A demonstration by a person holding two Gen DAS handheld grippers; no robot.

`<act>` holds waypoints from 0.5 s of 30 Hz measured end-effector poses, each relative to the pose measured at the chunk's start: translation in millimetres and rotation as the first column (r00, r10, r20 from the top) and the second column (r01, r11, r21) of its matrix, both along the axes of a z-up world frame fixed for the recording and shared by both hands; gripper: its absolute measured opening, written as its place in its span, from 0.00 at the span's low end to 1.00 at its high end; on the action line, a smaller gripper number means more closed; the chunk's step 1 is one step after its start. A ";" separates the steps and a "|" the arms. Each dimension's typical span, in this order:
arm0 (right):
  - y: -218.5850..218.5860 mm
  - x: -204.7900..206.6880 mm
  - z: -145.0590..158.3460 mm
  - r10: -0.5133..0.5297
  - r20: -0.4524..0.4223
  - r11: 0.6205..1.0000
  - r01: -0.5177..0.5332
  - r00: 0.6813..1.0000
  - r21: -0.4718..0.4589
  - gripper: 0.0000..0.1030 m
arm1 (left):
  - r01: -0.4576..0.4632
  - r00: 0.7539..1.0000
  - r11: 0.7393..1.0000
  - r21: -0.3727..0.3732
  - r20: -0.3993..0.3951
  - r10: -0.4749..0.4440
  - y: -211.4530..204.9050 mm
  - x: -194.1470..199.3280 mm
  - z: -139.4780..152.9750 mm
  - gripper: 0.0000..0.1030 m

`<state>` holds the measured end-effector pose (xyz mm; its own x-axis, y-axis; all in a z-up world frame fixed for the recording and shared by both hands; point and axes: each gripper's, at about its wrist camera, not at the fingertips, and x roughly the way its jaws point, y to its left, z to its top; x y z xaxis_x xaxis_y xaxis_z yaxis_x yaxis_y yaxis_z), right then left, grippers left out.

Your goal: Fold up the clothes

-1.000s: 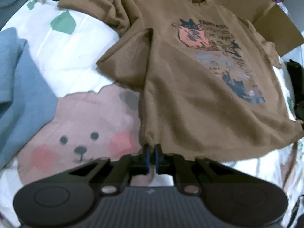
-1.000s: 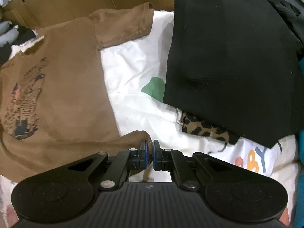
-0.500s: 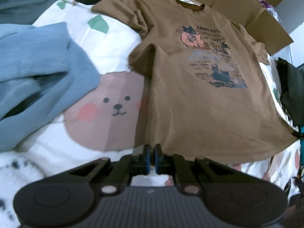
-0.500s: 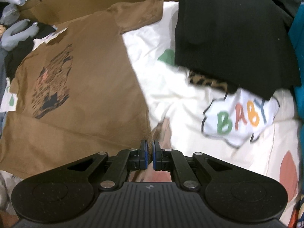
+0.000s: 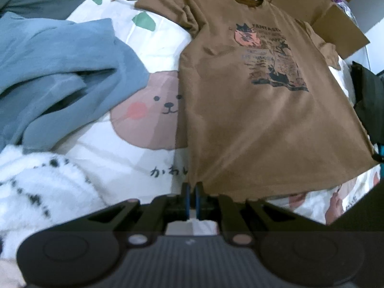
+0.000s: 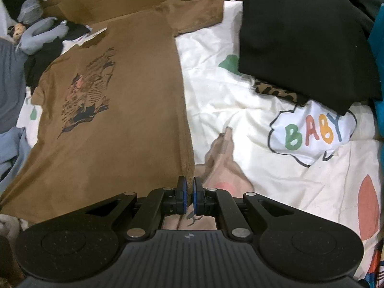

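Observation:
A brown T-shirt (image 5: 252,110) with a dark printed graphic lies face up on a white cartoon-print bedsheet (image 5: 134,158), its hem raised off the bed. My left gripper (image 5: 192,187) is shut on the hem's left corner. In the right wrist view the same brown T-shirt (image 6: 124,120) stretches away to the left, and my right gripper (image 6: 189,187) is shut on the hem's right corner. The fabric hangs taut between the two corners. Both sleeves rest flat near the cardboard at the far end.
A rumpled blue garment (image 5: 60,72) and a white fluffy item (image 5: 38,187) lie left of the shirt. A folded black garment (image 6: 307,38) sits to the right over a leopard-print piece (image 6: 276,91). Cardboard boxes (image 5: 336,21) stand behind the collar. A grey plush toy (image 6: 40,36) lies far left.
Both grippers have risen and drawn back with the hem, lifting it off the bed. The left side crease has pulled straight and more bedsheet shows around the shirt.

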<state>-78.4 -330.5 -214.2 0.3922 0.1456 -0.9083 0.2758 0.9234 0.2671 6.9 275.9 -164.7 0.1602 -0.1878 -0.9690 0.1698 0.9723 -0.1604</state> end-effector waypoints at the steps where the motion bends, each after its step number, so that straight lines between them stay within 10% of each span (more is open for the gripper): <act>1: 2.1 -1.2 0.8 0.011 -0.003 1.000 -0.011 1.000 0.006 0.03 | -0.007 1.000 1.000 0.005 0.001 0.007 2.4 -1.3 3.0 0.04; 15: 8.1 -26.5 -12.0 0.041 -0.090 0.998 -0.036 0.995 0.051 0.02 | -0.011 0.998 0.999 0.048 -0.067 0.015 12.8 -25.3 -15.3 0.04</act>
<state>-104.9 -322.4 -226.2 0.3019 0.2045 -0.9312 0.2655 0.9201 0.2881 -18.4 288.7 -180.0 0.0969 -0.1396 -0.9855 0.1476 0.9812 -0.1245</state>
